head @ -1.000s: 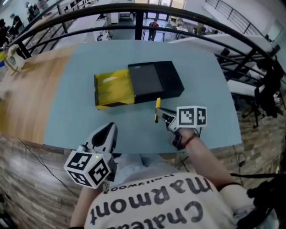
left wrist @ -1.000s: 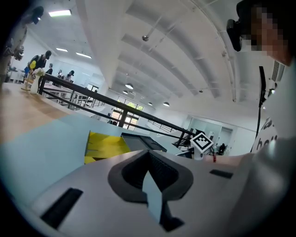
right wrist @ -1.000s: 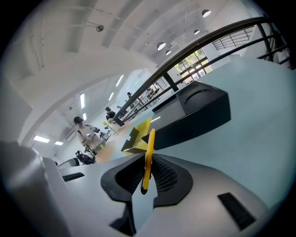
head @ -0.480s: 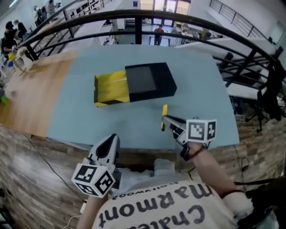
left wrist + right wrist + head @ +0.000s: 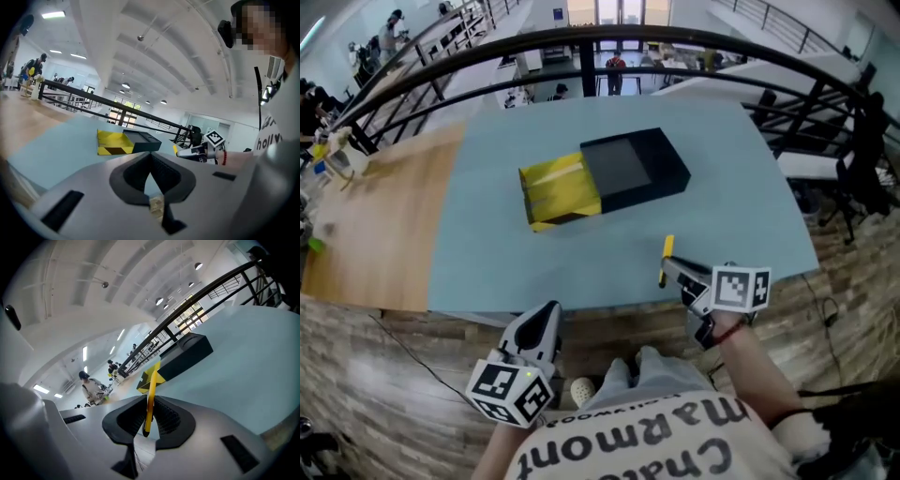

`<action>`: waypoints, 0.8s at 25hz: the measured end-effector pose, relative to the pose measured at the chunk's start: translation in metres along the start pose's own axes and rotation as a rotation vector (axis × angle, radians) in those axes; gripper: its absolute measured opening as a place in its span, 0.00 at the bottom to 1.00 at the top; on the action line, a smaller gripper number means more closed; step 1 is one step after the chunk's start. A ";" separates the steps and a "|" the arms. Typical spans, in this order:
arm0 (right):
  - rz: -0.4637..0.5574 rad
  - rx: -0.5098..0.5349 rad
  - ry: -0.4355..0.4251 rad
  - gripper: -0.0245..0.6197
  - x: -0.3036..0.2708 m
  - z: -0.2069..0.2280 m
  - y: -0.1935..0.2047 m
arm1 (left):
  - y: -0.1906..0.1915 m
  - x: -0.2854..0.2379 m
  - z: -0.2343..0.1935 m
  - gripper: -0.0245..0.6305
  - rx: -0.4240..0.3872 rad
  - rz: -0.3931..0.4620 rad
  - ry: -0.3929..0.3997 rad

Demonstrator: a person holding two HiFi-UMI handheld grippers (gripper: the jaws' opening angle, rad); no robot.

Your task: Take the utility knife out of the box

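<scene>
Near table edge, right side: utility knife is out of the box and held in the right gripper.

Right gripper point(image 5: 149, 420) jaws are narrow, pads clamped on the thin yellow utility knife point(image 5: 151, 385), which stands up between them, above the blue-grey table top point(image 5: 487, 234) (head view puts it just inside the near edge). The box point(image 5: 636, 169) lies well apart from the knife, toward the middle of the table: a black sleeve with its yellow tray point(image 5: 561, 192) slid partly out on the left side. Left gripper point(image 5: 151, 176) jaws meet at the tips with nothing between them. It hangs off the near edge, below and left of the box, pointing toward the table.
</scene>
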State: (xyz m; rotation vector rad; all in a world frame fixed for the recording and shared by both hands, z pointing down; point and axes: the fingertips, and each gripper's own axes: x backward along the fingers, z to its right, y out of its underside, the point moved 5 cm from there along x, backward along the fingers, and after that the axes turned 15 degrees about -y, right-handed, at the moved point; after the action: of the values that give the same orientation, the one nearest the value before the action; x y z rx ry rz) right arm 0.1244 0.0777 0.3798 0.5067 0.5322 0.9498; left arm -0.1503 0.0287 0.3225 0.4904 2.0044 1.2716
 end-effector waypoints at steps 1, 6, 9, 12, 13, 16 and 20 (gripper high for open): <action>0.006 -0.004 0.005 0.15 -0.005 -0.006 0.007 | 0.001 0.005 -0.009 0.04 -0.005 -0.006 0.000; 0.025 0.004 0.030 0.15 -0.020 -0.030 0.033 | 0.005 0.022 -0.047 0.04 0.002 -0.016 0.016; 0.058 0.005 0.044 0.14 -0.021 -0.038 0.038 | 0.003 0.025 -0.056 0.04 0.000 -0.032 0.034; 0.085 0.008 0.055 0.14 -0.023 -0.048 0.046 | 0.003 0.029 -0.060 0.04 -0.023 -0.038 0.068; 0.091 0.008 0.057 0.14 -0.023 -0.050 0.048 | 0.002 0.031 -0.061 0.04 -0.029 -0.037 0.079; 0.109 0.006 0.066 0.14 -0.024 -0.055 0.056 | 0.000 0.035 -0.063 0.04 -0.041 -0.039 0.100; 0.123 0.004 0.076 0.14 -0.023 -0.057 0.063 | 0.001 0.039 -0.068 0.04 -0.045 -0.036 0.108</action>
State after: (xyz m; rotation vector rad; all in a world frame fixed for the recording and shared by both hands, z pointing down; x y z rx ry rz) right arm 0.0386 0.0979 0.3797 0.5125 0.5766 1.0889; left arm -0.2262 0.0109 0.3277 0.3693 2.0591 1.3428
